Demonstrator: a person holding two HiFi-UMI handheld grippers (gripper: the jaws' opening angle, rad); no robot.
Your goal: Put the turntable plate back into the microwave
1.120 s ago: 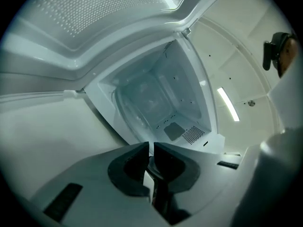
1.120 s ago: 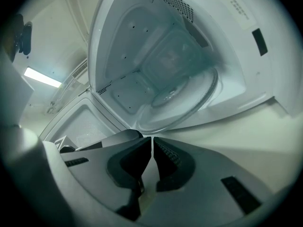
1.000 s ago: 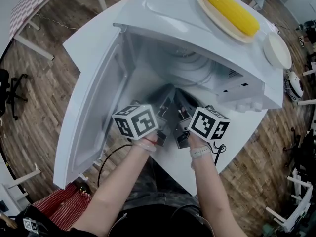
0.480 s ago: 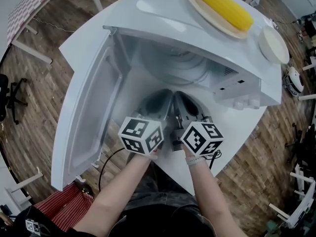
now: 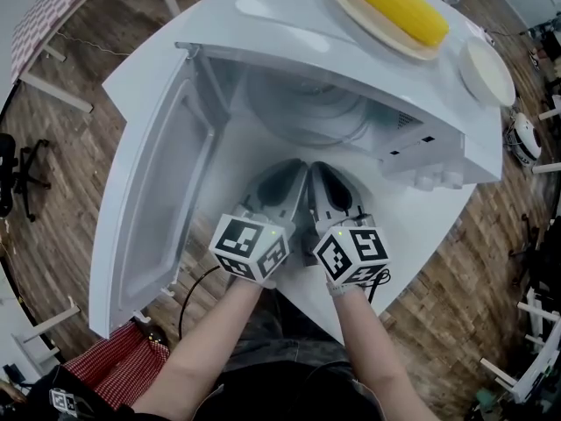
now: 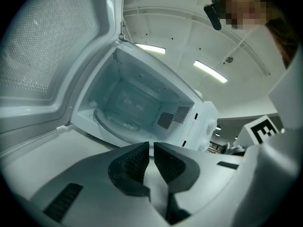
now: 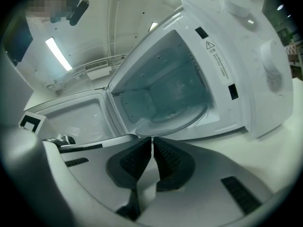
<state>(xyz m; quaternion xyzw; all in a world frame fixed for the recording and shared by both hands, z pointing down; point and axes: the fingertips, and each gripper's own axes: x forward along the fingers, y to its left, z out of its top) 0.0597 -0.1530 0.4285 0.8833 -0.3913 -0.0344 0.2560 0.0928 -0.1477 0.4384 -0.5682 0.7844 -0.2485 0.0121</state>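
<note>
The white microwave stands on a white table with its door swung wide to the left. The glass turntable plate lies flat on the cavity floor; it also shows in the left gripper view and the right gripper view. My left gripper and right gripper sit side by side in front of the opening, outside the cavity and clear of the plate. The left gripper and the right gripper are both shut with nothing between the jaws.
On top of the microwave rests a tan plate with a yellow corn cob, and a white dish sits to its right. The control panel with knobs is at the right. The table edge lies close behind the grippers, with wooden floor around.
Both grippers have drawn back toward me from the microwave's opening and come closer together. The plate stays inside the cavity.
</note>
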